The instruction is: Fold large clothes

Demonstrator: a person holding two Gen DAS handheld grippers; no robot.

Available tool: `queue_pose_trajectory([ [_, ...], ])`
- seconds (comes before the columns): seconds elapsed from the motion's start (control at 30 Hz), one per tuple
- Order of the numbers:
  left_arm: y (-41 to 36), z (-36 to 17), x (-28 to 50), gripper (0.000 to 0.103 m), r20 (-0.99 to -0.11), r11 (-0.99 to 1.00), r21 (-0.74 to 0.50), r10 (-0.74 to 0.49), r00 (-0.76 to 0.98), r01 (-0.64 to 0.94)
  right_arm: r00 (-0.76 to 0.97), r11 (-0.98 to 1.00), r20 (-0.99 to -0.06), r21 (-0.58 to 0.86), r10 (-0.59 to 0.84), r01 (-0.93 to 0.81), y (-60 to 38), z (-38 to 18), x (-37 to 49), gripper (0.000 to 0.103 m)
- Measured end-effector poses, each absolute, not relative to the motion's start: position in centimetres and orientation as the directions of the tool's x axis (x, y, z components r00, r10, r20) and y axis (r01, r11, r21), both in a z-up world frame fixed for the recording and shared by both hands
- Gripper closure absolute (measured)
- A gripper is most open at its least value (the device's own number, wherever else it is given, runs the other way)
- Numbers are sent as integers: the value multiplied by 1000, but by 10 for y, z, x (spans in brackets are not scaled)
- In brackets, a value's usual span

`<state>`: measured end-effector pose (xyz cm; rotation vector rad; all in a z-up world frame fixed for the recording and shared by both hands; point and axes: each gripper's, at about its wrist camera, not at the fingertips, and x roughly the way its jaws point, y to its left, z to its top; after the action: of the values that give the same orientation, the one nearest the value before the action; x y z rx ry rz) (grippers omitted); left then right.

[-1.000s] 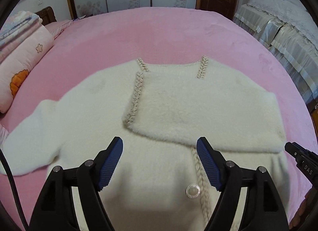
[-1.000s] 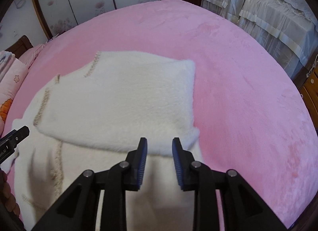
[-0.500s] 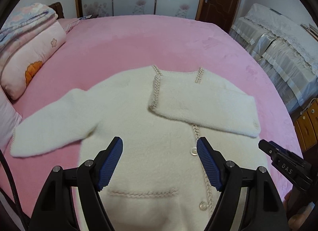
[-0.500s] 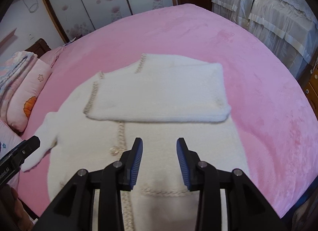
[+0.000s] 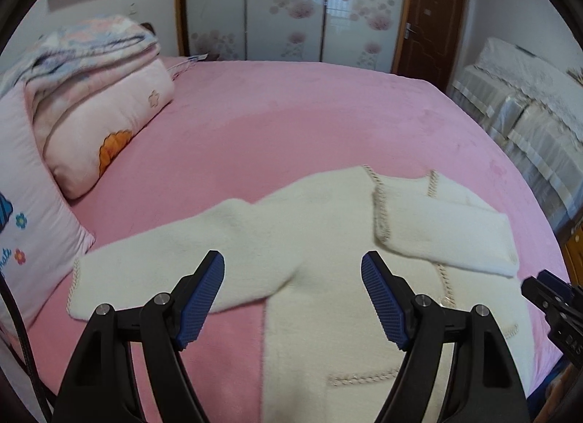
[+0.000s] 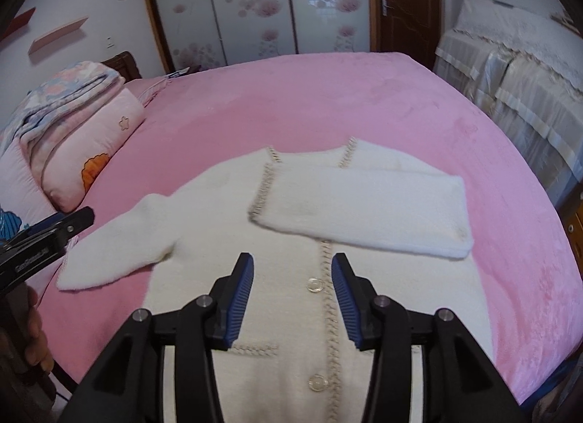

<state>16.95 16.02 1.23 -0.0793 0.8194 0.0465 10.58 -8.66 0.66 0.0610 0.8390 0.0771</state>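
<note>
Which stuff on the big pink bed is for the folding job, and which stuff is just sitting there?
For the folding job:
- white cardigan, one sleeve already folded across its chest, the other lying out flat
- left hand-held gripper, open and empty
- right hand-held gripper, its jaws just opening, nothing between them

Just sitting there:
- pink pillow
- folded quilts
- wardrobe

The cardigan's (image 6: 291, 313) hem ran off the lower edge; its folded sleeve (image 6: 364, 204) hid the chest beneath.
</note>
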Motion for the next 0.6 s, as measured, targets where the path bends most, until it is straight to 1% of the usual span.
queue_pose_trajectory([
  [0.17, 203, -20, 186, 27, -759, 987, -85, 26, 651, -138, 661, 995, -744, 52, 92, -80, -51, 3, 116, 57],
  [0.3, 230, -43, 205, 27, -807, 978, -114, 11, 590, -173, 654, 994, -750, 34, 95, -106, -23, -3, 130, 57],
  [0.5, 269, -56, 221, 27, -835, 973, -68, 65, 547, -221, 633, 989, -766, 24, 114, -149, 14, -20, 153, 57],
  [0.6, 292, -69, 223, 27, -850, 958, -97, 61, 524, -269, 624, 985, -772, 14, 120, -172, 32, -29, 164, 57],
])
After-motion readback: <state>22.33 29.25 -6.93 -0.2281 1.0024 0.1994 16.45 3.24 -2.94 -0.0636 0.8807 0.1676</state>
